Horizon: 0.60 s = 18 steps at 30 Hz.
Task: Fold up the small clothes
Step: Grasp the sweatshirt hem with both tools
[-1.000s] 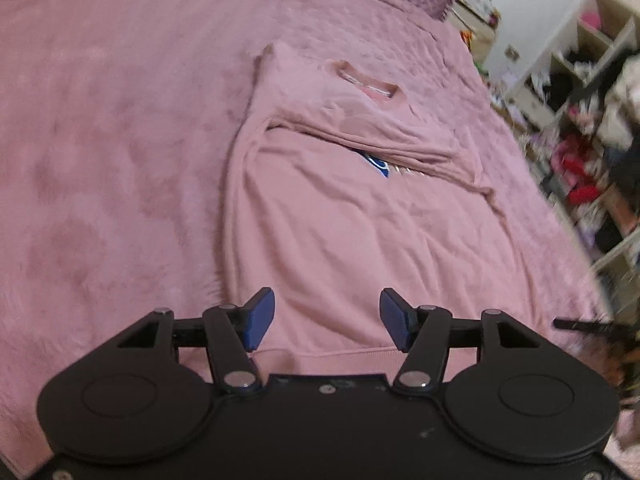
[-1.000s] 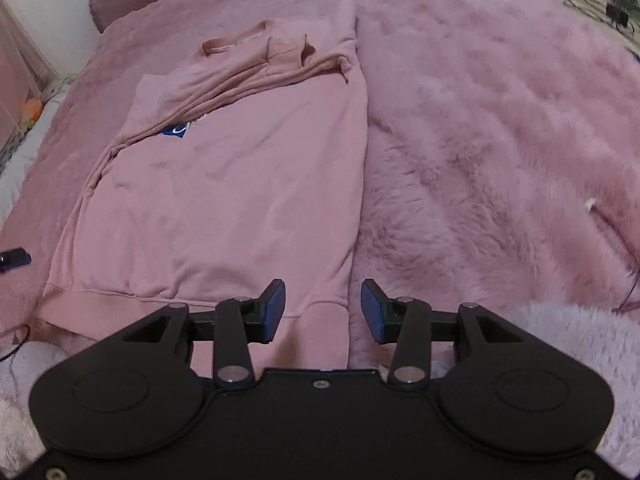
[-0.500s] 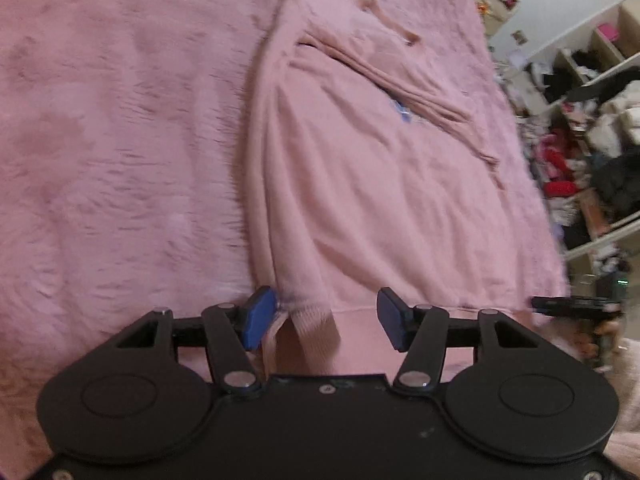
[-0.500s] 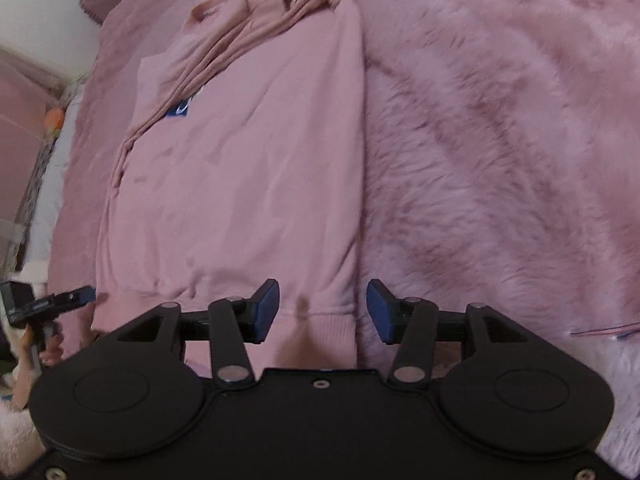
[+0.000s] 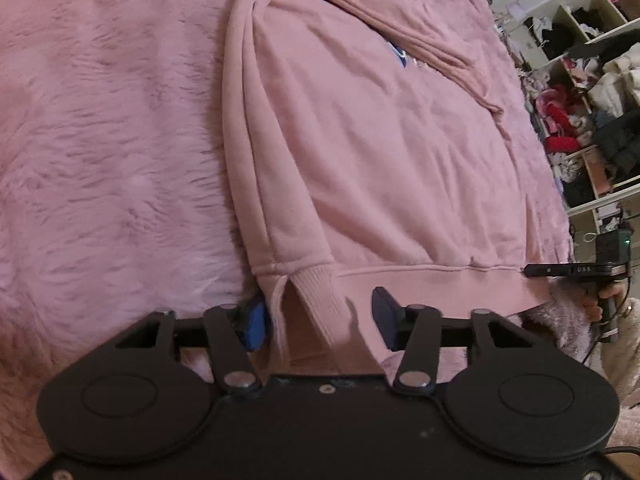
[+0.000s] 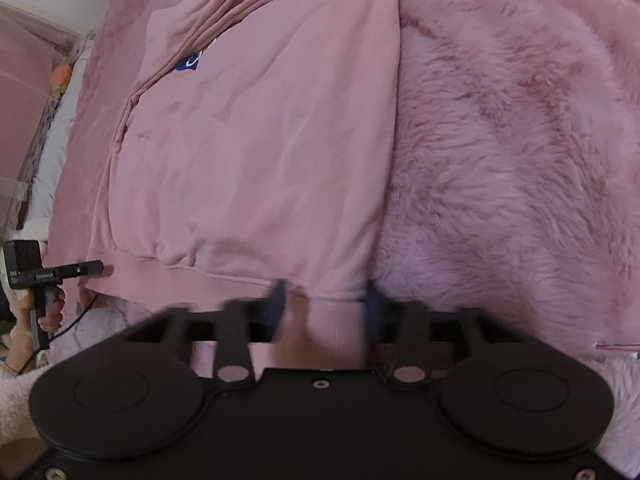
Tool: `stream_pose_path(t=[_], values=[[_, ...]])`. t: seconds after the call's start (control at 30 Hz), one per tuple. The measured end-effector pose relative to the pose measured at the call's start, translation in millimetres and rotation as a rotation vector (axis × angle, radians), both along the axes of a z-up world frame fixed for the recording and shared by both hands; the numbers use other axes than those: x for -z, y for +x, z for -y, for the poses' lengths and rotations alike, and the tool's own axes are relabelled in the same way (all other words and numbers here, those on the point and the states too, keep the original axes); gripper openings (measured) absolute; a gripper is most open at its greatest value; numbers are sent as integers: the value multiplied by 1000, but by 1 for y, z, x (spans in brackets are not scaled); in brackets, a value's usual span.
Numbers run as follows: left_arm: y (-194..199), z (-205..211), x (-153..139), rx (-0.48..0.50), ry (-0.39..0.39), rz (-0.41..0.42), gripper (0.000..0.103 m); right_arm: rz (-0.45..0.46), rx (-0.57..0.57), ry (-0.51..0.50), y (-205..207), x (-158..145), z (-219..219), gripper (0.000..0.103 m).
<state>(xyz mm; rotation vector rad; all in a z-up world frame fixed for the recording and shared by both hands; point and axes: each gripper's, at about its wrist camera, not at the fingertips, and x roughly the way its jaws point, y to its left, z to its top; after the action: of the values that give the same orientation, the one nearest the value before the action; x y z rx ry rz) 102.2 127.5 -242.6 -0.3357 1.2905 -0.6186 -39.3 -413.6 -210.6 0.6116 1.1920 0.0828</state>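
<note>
A pink sweatshirt [image 5: 376,152] lay flat on a fluffy pink bedspread [image 5: 104,128], its ribbed hem toward the near edge of the bed and its sleeves folded across the chest, partly covering a small blue logo [image 6: 188,65] too hidden to read. Beyond the bed's far right corner stood open white shelves [image 5: 592,40] crammed with dark and red clothing. The left gripper [image 5: 318,320] was closing with the hem's left corner between its jaws, the left pad against the fabric and the right one apart from it. The right gripper [image 6: 326,306], motion-blurred, was closing around the hem's right corner; whether its pads already pressed the cloth could not be told. White lettering on the gripper bodies was illegible.
</note>
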Motion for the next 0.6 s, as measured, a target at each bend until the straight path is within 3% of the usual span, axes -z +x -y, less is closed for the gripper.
stream_pose_path(t=[0.03,0.13,0.3,0.37,0.47,0.6], values=[[1,2,0,-8,22,-2,21,0,2,0,-1,0,1,20],[4,-7,2,-54,-11,-32,12,13,12,0,-3,-2,1,19],[0,-5,-7,-71,-41,-15,6,30,23,21,-9,-9,-6,18],[0,-9,-12,-89,-99,-9,5,42,43,56,-10,-12,-5,18],[3,-10,-26,-111,-201,18,5,65,82,137,-11,-15,2,17],[12,-5,-40,-115,-236,50,4,125,138,268,-16,-22,11,15]])
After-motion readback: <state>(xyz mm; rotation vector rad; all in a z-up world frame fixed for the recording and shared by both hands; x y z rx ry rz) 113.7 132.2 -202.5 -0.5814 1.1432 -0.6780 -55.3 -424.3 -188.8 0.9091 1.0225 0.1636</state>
